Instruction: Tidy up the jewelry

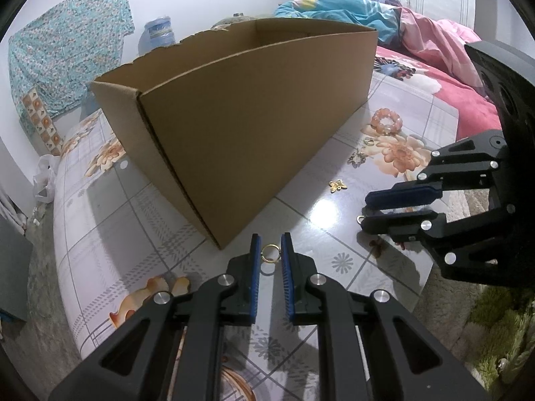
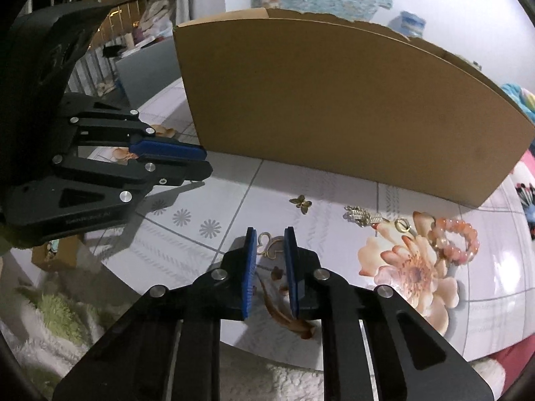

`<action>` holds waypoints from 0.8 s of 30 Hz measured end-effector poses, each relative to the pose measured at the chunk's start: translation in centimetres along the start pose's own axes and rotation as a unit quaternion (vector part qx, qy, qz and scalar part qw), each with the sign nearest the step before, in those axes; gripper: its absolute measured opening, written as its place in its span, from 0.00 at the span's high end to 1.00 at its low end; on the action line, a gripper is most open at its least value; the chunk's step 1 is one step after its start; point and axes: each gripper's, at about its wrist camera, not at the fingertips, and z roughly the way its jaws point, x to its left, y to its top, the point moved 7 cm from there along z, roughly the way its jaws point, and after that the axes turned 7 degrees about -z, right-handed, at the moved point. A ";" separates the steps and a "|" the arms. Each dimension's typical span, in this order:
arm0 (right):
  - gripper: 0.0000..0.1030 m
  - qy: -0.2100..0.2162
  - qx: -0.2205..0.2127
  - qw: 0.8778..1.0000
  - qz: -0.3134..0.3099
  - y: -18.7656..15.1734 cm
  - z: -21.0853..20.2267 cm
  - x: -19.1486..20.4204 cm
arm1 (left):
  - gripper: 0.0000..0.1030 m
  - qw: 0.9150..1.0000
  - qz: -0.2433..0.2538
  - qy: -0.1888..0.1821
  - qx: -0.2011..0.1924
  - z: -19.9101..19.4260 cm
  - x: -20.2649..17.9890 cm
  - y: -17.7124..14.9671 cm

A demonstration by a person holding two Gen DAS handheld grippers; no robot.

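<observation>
An open cardboard box (image 1: 240,110) stands on the flower-print table (image 1: 133,214); it also shows in the right wrist view (image 2: 334,107). My left gripper (image 1: 271,250) is open, its pads on either side of a small gold ring (image 1: 270,253) lying on the table by the box corner. My right gripper (image 2: 270,245) is open around a gold butterfly-outline piece (image 2: 269,249). A gold butterfly charm (image 2: 301,203), a silver clip (image 2: 362,216), a gold ring (image 2: 402,224) and a pink bead bracelet (image 2: 456,239) lie to the right.
A bed with pink and blue bedding (image 1: 428,43) lies behind the table. A water jug (image 1: 157,35) and a patterned cloth (image 1: 67,56) stand by the wall. A shaggy green-white rug (image 2: 53,314) is below the table edge.
</observation>
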 end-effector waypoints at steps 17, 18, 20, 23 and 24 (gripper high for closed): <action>0.93 0.011 -0.013 0.999 0.043 -0.4 -1.8 -2.0 | 0.89 1.000 -0.001 0.006 -0.002 -0.1 0.2 0.0; 0.85 0.011 -0.012 0.999 0.045 -0.6 -1.9 -2.2 | 0.89 1.000 -0.001 0.006 -0.002 -0.1 0.2 0.0; 0.77 0.007 -0.012 0.998 0.054 -0.7 -2.1 -2.4 | 0.89 1.000 -0.002 0.007 -0.001 -0.1 0.2 0.0; 0.73 0.003 -0.009 0.998 0.064 -0.8 -2.2 -2.4 | 0.89 1.000 -0.004 0.008 -0.001 -0.1 0.2 0.0; 0.73 -0.004 -0.004 0.998 0.067 -0.7 -2.0 -2.5 | 0.89 1.000 -0.005 0.009 -0.001 -0.1 0.2 0.0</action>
